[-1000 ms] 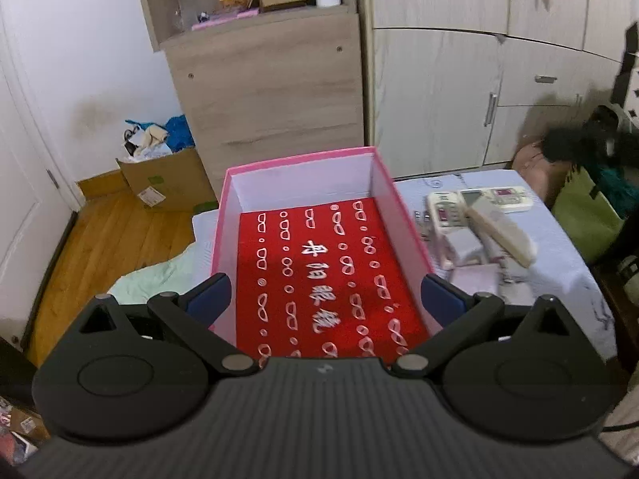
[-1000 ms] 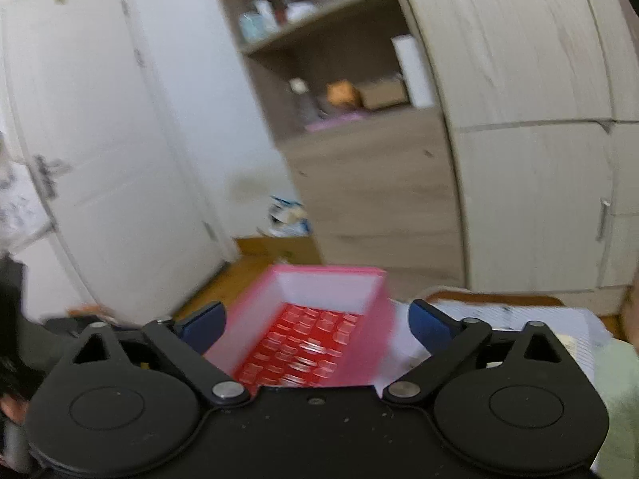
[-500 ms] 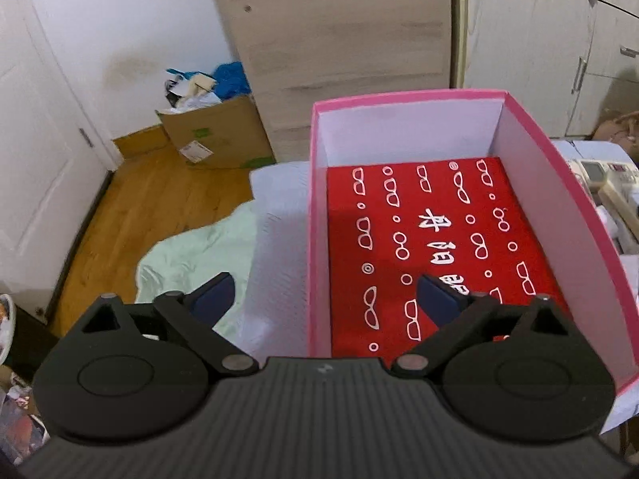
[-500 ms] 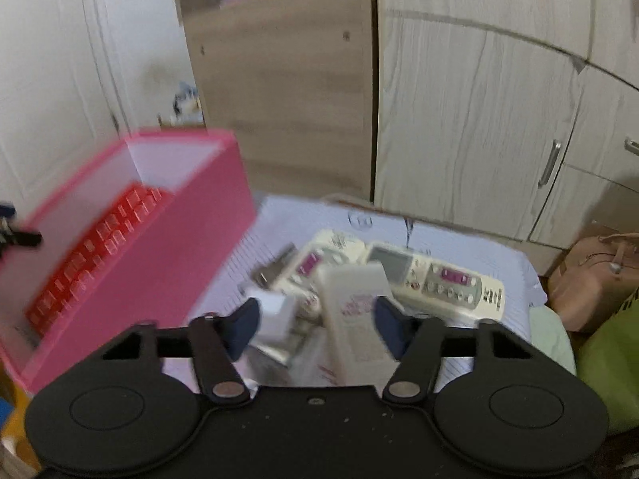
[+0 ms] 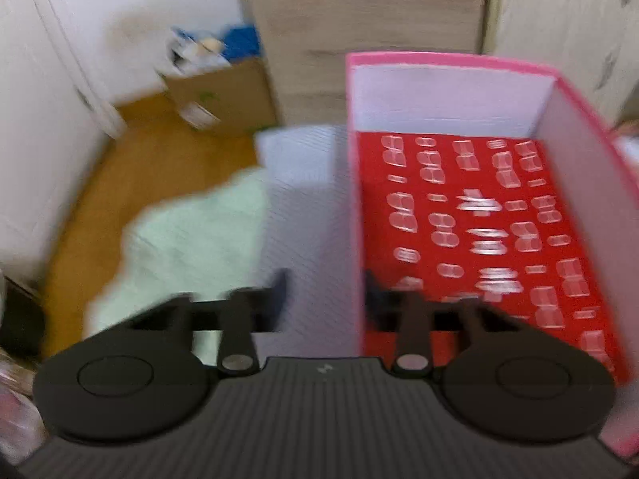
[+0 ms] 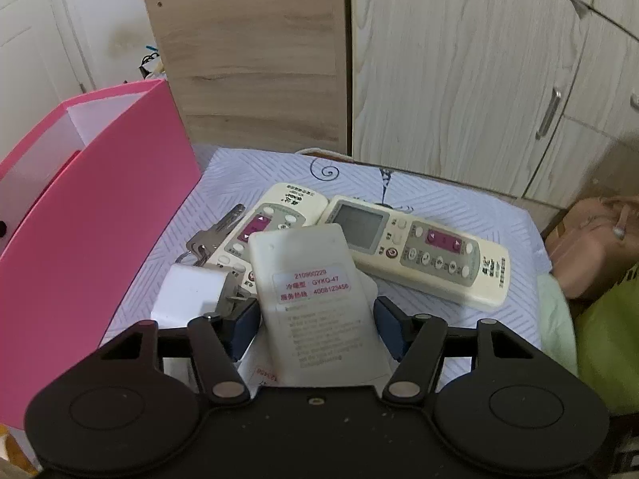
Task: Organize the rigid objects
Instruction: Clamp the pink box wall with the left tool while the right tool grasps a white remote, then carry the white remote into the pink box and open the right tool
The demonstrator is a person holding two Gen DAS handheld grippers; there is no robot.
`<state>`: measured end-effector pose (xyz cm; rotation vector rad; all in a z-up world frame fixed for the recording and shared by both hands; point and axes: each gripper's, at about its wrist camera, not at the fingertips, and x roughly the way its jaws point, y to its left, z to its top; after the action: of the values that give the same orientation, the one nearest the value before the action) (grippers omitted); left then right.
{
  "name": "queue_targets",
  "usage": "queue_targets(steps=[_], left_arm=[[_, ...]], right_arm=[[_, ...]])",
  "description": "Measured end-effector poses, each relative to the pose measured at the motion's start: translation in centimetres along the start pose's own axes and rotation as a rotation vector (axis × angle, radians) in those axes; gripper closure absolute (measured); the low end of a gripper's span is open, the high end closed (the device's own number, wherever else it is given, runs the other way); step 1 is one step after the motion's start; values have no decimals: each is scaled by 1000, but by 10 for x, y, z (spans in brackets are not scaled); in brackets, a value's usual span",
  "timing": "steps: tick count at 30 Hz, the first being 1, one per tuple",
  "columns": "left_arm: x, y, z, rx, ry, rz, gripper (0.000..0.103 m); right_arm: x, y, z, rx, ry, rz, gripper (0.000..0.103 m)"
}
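Note:
A pink box (image 5: 439, 60) with a red printed lining (image 5: 479, 219) fills the right of the blurred left wrist view. My left gripper (image 5: 323, 295) straddles its left wall; the jaws are closing, the right pad by the wall's inner face, the left pad still apart. In the right wrist view a white remote (image 6: 307, 263) lies face down, label up, on a pile. My right gripper (image 6: 317, 327) has both pads against its sides, the jaws easing open slightly. Under it lie two cream remotes (image 6: 431, 255), keys (image 6: 215, 231) and a white plug (image 6: 191, 295). The pink box (image 6: 100, 219) stands left.
The pile rests on a white patterned cloth (image 6: 439, 195). A wooden cabinet (image 6: 255, 60) and wardrobe doors (image 6: 459, 80) stand close behind. A brown bag (image 6: 591, 247) and a green bag (image 6: 611, 339) sit at the right. A cardboard box (image 5: 223, 92) and pale green fabric (image 5: 191, 239) lie left.
My left gripper slid left and down over the box's left wall and its jaws narrowed. My right gripper swung from the box to the remotes, sank, and narrowed around the face-down remote.

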<state>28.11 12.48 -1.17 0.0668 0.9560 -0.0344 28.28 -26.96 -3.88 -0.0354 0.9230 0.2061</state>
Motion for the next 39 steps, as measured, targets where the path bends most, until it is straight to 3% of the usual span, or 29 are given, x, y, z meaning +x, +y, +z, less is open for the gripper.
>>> queue_targets(steps=[2,9,16,22,26,29,32,36,39], left_arm=[[-2,6,-1,-46,24,-79,97],[-7,6,-1,-47,-15,-75,100],[-8,2,0,-60,-9,-76,100],[-6,-2,0,-36,-9,-82,99],[-5,-6,0,9,-9,-91,99],[-5,-6,-1,26,-11,-97,98],[-3,-4,-1,24,-9,-106,98],[-2,-5,0,29,-11,-102,98],[-1,-5,0,18,-14,-107,98]], right_arm=[[-1,4,1,0,-4,-20,37],[-14,2,8,51,-51,-69,38],[-56,21,26,88,-206,-42,40],[-95,63,42,72,-371,50,40],[-113,94,50,97,-430,229,40],[-105,122,55,139,-355,420,40],[-79,144,59,192,-235,494,40],[-43,165,65,173,-138,436,40],[-8,167,70,226,-38,429,40]])
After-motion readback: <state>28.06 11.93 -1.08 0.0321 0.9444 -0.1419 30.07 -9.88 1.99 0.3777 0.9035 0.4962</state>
